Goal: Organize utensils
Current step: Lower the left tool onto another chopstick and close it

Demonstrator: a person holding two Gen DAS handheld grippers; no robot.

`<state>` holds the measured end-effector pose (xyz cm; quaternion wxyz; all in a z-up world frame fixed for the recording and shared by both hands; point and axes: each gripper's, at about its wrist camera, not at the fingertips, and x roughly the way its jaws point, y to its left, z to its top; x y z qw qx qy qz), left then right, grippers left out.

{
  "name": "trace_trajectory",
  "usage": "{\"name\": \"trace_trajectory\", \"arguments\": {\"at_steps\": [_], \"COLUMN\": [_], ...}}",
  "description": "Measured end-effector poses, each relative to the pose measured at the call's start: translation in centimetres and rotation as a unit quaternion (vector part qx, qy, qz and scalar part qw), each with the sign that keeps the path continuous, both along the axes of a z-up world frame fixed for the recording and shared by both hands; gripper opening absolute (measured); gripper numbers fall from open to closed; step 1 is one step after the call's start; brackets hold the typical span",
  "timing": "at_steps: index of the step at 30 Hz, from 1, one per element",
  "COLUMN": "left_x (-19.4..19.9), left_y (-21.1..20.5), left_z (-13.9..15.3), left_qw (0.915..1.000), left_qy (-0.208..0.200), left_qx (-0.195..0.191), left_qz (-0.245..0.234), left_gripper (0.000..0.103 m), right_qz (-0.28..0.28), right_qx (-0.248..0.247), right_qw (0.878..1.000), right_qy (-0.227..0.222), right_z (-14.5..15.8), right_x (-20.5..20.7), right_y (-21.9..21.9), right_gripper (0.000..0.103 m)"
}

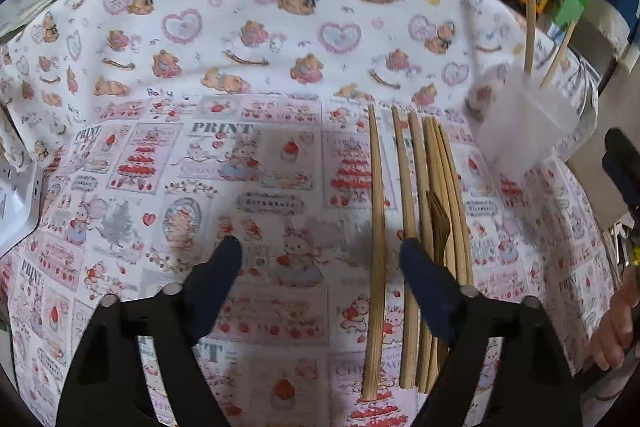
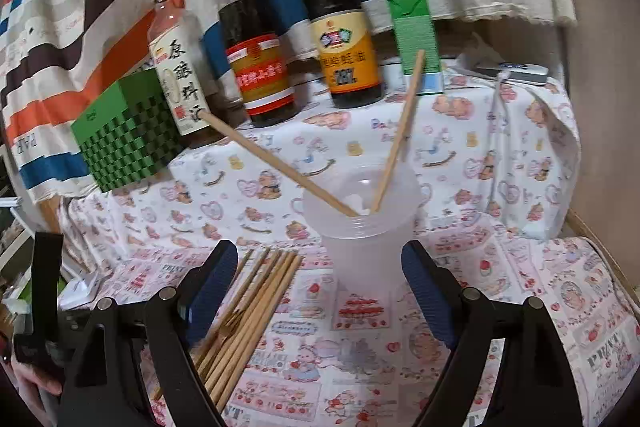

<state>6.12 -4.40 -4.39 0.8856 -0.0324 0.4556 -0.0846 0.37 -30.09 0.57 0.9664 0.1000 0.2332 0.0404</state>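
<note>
Several wooden chopsticks lie side by side on the patterned cloth, with a small wooden fork on top of them. My left gripper is open just above their near left side, empty. A translucent plastic cup holds two chopsticks leaning apart. My right gripper is open and empty; the cup stands between and just beyond its fingers. The loose chopsticks and fork show at the left in the right wrist view. The cup shows at the right in the left wrist view.
Three sauce bottles and a green carton stand at the back by the striped cloth. A green checkered box sits at the back left. A white object lies at the table's left edge.
</note>
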Motion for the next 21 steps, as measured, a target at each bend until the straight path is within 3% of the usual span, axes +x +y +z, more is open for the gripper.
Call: {"name": "trace_trajectory", "arguments": {"at_steps": [4, 8, 10, 14, 21], "left_x": [-0.2, -0.6, -0.9, -0.8, -0.9], "left_y": [-0.7, -1.8, -2.6, -3.6, -3.7], "left_z": [-0.3, 0.2, 0.2, -0.2, -0.3], "left_qw": [0.9998, 0.9990, 0.9982, 0.9975, 0.9969], "left_qy": [0.004, -0.002, -0.006, 0.012, 0.020], "left_qx": [0.007, 0.014, 0.025, 0.031, 0.034], "left_qz": [-0.016, -0.043, -0.055, -0.063, -0.068], "left_gripper": [0.055, 0.051, 0.042, 0.033, 0.021], "right_qz": [0.002, 0.002, 0.000, 0.011, 0.004], "right_qx": [0.001, -0.005, -0.004, 0.012, -0.006], "right_qw": [1.000, 1.000, 1.000, 1.000, 1.000], "right_qy": [0.003, 0.007, 0.009, 0.021, 0.009], "right_z": [0.0, -0.2, -0.3, -0.3, 0.0], "right_x": [0.1, 0.2, 0.2, 0.4, 0.0], "right_y": [-0.1, 0.1, 0.1, 0.0, 0.2], "right_gripper": [0.086, 0.086, 0.086, 0.086, 0.086]}}
